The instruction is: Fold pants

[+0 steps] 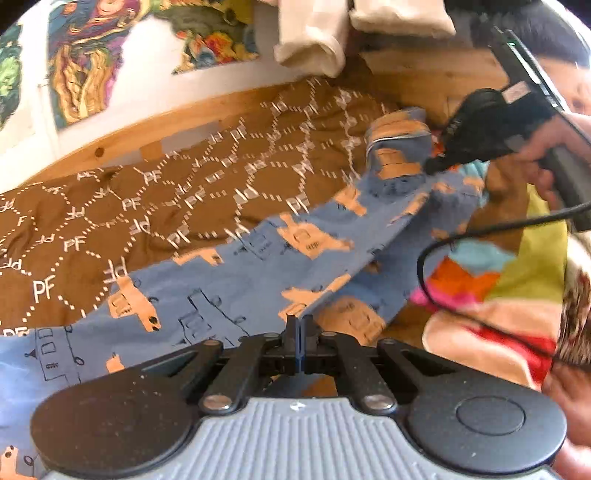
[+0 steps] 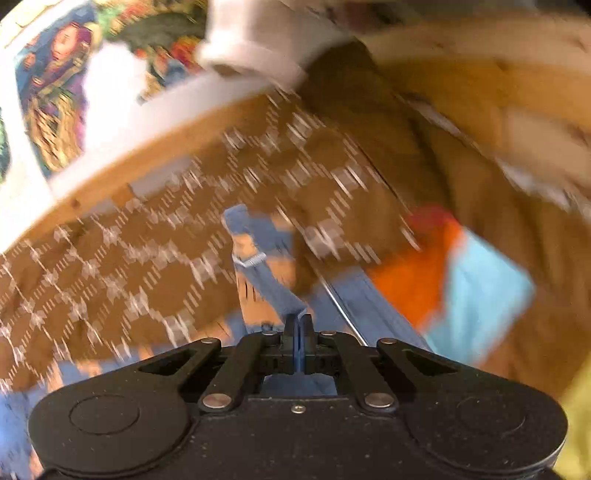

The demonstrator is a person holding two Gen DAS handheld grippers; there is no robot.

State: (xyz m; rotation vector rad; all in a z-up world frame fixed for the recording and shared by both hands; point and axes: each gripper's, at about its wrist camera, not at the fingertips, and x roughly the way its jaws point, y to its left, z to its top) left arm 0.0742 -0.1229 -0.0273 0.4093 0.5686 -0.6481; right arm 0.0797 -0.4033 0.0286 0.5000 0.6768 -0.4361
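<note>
My left gripper (image 1: 299, 325) sits nearest, jaws pressed fully together on an edge of the blue printed pants (image 1: 229, 273); cloth drapes off both sides of the tips. From there the pants run as a long band up and to the right across the brown PF-patterned bedspread (image 1: 147, 192), one end lifted clear of the bed. That raised end is pinched by my right gripper (image 1: 430, 168), seen from the left wrist view as a black body with my hand (image 1: 546, 162) on the handle and a black cable (image 1: 454, 236) looping below. From the right wrist view, heavily blurred, the right jaws are closed with blue fabric (image 2: 266, 266) bunched at the tips. Beside the pants lies a multicoloured cloth (image 1: 491, 273) in orange, pale blue and yellow-green. Beyond, wooden bed frame (image 1: 155, 125), then white folded fabric (image 1: 314, 33) hanging over it, and a colourful poster (image 1: 88, 59) on the wall.
</note>
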